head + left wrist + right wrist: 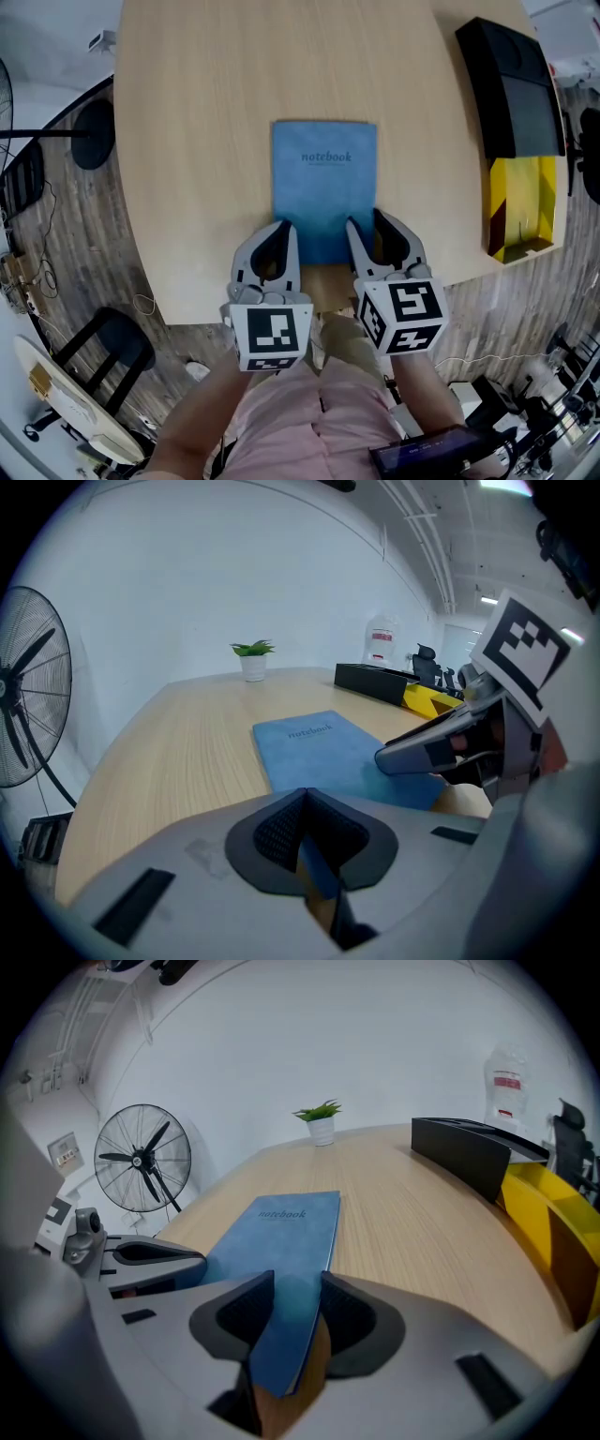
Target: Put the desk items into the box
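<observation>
The blue notebook [323, 183] lies flat and closed on the wooden table [206, 141], its near end close to the table's near edge and directly in front of both grippers. The right gripper [366, 223] has its jaws apart, and the right gripper view shows the notebook's near right corner in the gap between them. I cannot tell whether either pad presses on the cover. The left gripper [286, 227] sits at the near left corner with its fingertips closed against each other and nothing between them. The box [514, 122], black with a yellow compartment, stands well apart at the table's right side. The main risk seems to be the grip itself. A thin book lying flat gives the jaws little edge to catch, so closing from this angle could skate over the cover or shove the book away. If only a corner is caught, the notebook would probably droop or swing during the carry to the right and could slip out. Its far end could also snag on the box's rim.
</observation>
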The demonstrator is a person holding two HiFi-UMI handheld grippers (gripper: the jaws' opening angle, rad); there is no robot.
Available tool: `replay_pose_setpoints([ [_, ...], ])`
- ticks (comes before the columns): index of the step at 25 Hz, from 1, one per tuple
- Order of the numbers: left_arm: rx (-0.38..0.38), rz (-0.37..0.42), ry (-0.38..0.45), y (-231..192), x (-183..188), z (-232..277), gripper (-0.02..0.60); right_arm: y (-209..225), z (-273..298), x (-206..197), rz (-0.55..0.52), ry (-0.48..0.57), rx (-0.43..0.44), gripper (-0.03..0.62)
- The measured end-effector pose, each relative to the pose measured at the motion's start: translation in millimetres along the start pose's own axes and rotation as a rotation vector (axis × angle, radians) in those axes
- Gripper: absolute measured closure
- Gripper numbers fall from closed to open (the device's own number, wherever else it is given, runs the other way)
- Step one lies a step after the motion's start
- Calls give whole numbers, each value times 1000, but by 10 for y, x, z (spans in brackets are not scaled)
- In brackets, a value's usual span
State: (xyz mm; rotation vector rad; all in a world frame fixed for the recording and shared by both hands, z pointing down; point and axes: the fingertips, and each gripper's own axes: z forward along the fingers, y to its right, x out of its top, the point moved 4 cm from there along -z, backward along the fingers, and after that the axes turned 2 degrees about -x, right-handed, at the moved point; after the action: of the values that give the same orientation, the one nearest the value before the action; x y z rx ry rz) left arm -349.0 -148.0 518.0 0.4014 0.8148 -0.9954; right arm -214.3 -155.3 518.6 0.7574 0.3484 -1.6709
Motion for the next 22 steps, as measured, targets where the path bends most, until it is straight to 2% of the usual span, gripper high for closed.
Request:
replay_pose_setpoints([
  [22, 33, -21, -23, 669, -483, -476, 569, 7, -629, -740, -31, -36, 42, 438],
])
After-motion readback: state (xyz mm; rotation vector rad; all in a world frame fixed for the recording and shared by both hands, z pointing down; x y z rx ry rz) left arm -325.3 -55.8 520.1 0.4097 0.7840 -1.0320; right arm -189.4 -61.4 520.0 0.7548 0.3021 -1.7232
